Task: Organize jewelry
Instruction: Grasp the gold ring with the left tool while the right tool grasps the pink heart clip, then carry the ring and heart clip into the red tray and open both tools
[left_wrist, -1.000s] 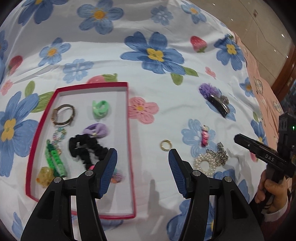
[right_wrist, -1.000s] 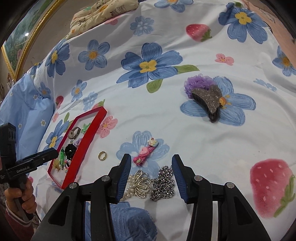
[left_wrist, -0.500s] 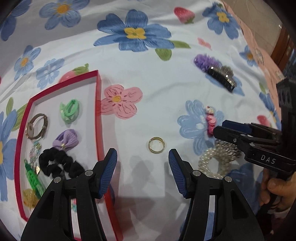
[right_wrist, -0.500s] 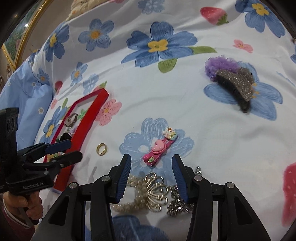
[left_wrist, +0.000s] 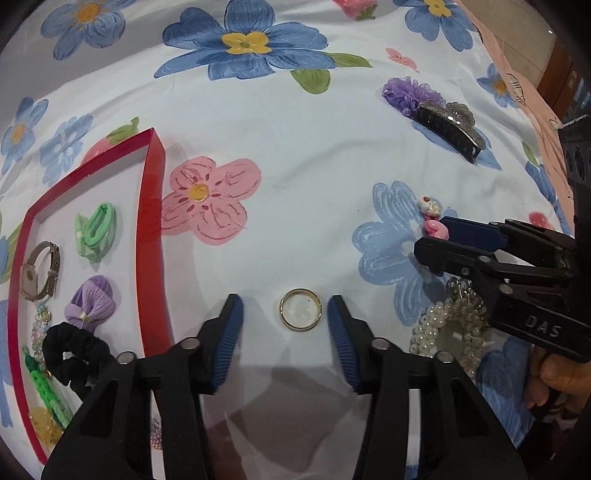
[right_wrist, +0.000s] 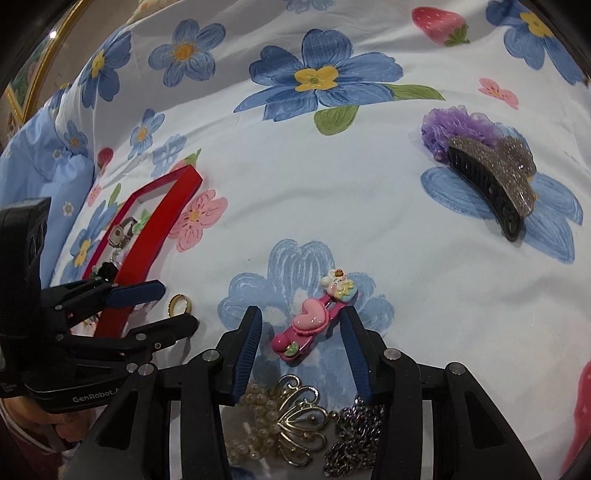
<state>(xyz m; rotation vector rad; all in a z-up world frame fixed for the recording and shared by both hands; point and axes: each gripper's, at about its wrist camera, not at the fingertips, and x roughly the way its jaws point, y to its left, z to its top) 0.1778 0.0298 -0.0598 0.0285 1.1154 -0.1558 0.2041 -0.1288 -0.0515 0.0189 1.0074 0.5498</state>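
Note:
A gold ring (left_wrist: 300, 309) lies on the flowered sheet, between the open fingers of my left gripper (left_wrist: 285, 308); it also shows in the right wrist view (right_wrist: 179, 305). A pink heart hair clip (right_wrist: 313, 322) lies between the open fingers of my right gripper (right_wrist: 301, 318). The red tray (left_wrist: 149, 236) at left holds a watch (left_wrist: 40, 271), a green tie (left_wrist: 96, 227), a purple bow (left_wrist: 90, 301), a black scrunchie (left_wrist: 74, 350) and other pieces. A pearl bracelet (left_wrist: 443, 325) with a crown charm (right_wrist: 301, 413) and a chain (right_wrist: 354, 435) lie below the right gripper.
A glitter claw clip (right_wrist: 495, 184) lies on a purple scrunchie (right_wrist: 454, 125) at the far right of the sheet. The right gripper (left_wrist: 476, 243) shows in the left wrist view, close to the ring's right. A blue pillow (right_wrist: 40, 155) sits at the left.
My left gripper has moved right, off the tray, and now straddles the gold ring. My right gripper has moved forward from the pearl bracelet and chain to straddle the pink clip.

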